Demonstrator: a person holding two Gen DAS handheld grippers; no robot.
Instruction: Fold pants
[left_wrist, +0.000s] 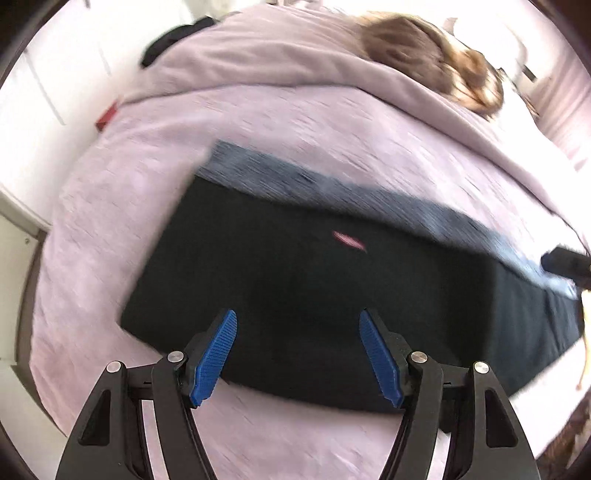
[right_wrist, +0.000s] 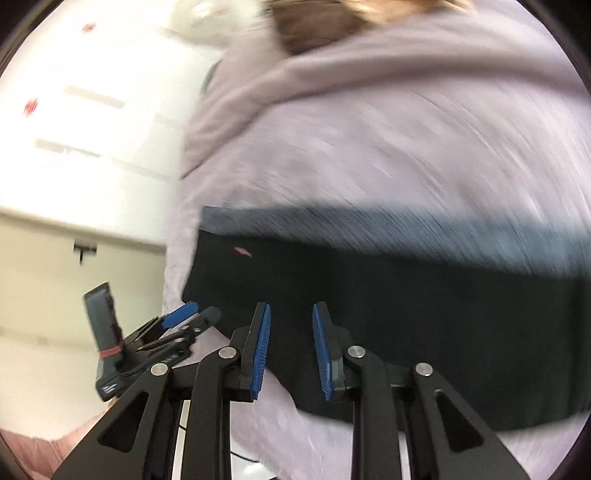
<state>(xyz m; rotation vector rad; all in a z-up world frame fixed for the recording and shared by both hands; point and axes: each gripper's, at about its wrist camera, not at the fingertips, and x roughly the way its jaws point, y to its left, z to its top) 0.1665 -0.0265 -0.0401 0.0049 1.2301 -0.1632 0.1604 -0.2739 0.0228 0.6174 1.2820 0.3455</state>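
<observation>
The dark navy folded pants (left_wrist: 314, 280) lie as a long flat band on the pale lilac fleece bedspread (left_wrist: 295, 122), with a lighter grey-blue strip along their far edge and a small pink label (left_wrist: 349, 240) on the upper surface. In the left wrist view, the left gripper (left_wrist: 297, 354) hangs over the near edge of the pants with its blue ribbed pads spread wide and nothing between them; the fabric runs from left of the gripper far out to the right. In the right wrist view, the right gripper (right_wrist: 291, 350) is released too, its pads a narrower gap apart and empty, poised over the near left corner of the pants (right_wrist: 406, 317), most of which stretch away to the right. The left gripper (right_wrist: 184, 321) shows at that view's left, just beside that corner. Both views are motion-blurred. A brown furry heap (left_wrist: 436, 59) lies on the far part of the bedspread.
</observation>
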